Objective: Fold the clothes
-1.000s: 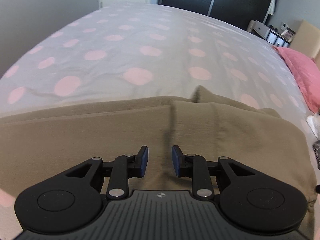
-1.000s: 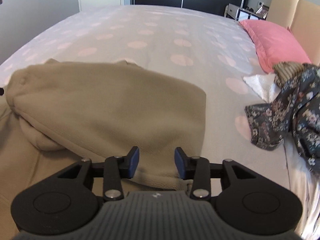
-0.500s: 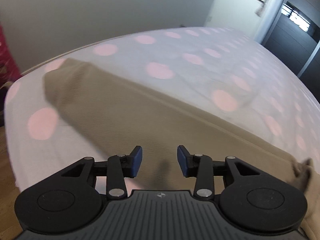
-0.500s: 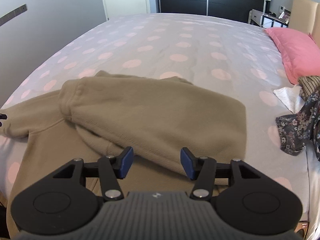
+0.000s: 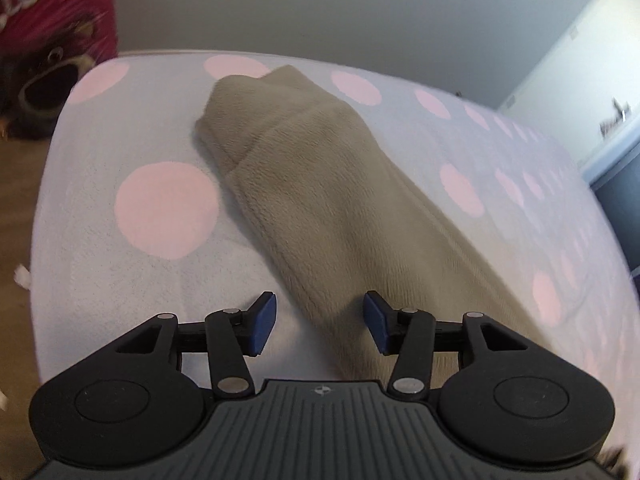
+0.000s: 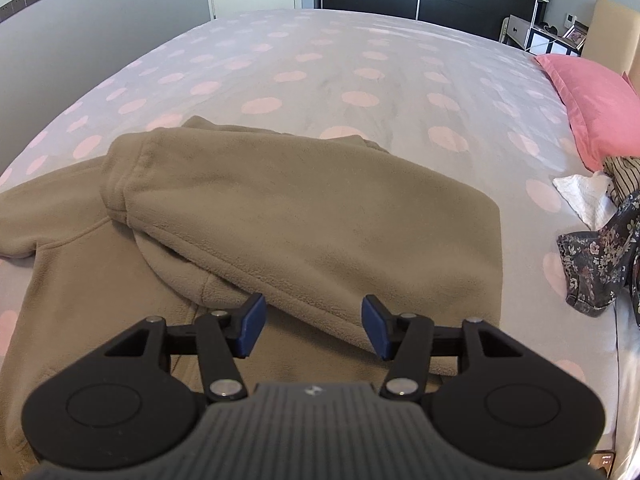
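A tan fleece sweatshirt (image 6: 304, 216) lies on the polka-dot bed, its right side and sleeve folded over the body. My right gripper (image 6: 310, 328) is open and empty, just above the folded edge. In the left wrist view the other tan sleeve (image 5: 320, 184) stretches flat toward the bed corner, its cuff (image 5: 244, 112) at the far end. My left gripper (image 5: 320, 326) is open and empty, low over the near part of that sleeve.
A pink pillow (image 6: 592, 100) lies at the right. A pile of floral and white clothes (image 6: 600, 236) lies by the bed's right edge. A magenta Lotso bag (image 5: 48, 36) stands on the floor past the bed corner (image 5: 60, 128).
My left gripper has swung left from the sweatshirt body to the outstretched sleeve and opened wider. My right gripper has pulled back and up from the folded edge and opened wider.
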A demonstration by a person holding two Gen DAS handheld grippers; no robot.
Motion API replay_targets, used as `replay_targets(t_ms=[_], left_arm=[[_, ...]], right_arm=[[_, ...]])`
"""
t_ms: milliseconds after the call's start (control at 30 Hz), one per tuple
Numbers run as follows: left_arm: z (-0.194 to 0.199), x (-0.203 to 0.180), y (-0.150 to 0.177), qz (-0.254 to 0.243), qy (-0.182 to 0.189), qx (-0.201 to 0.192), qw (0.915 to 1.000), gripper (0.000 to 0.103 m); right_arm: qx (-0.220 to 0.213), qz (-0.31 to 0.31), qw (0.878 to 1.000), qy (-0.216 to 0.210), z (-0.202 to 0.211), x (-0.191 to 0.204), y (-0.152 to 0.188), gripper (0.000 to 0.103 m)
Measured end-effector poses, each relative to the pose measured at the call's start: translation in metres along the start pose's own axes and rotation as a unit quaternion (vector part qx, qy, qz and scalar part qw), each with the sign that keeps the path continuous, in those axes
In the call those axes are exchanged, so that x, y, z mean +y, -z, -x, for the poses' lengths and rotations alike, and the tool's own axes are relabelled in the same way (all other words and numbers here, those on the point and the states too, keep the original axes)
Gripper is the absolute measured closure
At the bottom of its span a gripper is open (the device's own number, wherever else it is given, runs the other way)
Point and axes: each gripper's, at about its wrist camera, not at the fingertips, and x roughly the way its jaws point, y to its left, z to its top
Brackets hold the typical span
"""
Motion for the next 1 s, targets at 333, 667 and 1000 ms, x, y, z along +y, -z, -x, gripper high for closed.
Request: replay_targets(t_ms=[333, 667, 1000], left_arm=[[0.009, -0.007, -0.006, 0.011, 0.042, -0.048, 0.9979, 0.095], [0.12, -0.11, 0.013, -0.099, 0.182, -0.127, 0.9701, 0.096], [0.21, -0.246, 0.083, -0.261, 0.319, -0.142, 0.9, 0.096]], right_arm=[[0.011, 0.008, 1.0, 0.01, -0.006, -0.002, 0.002, 0.046], [0.003, -0.001, 1.0, 0.014, 0.007, -0.01, -0.002, 0.046], [-0.011, -0.028, 0.999, 0.015, 0.025, -0.03, -0.001, 0.046]])
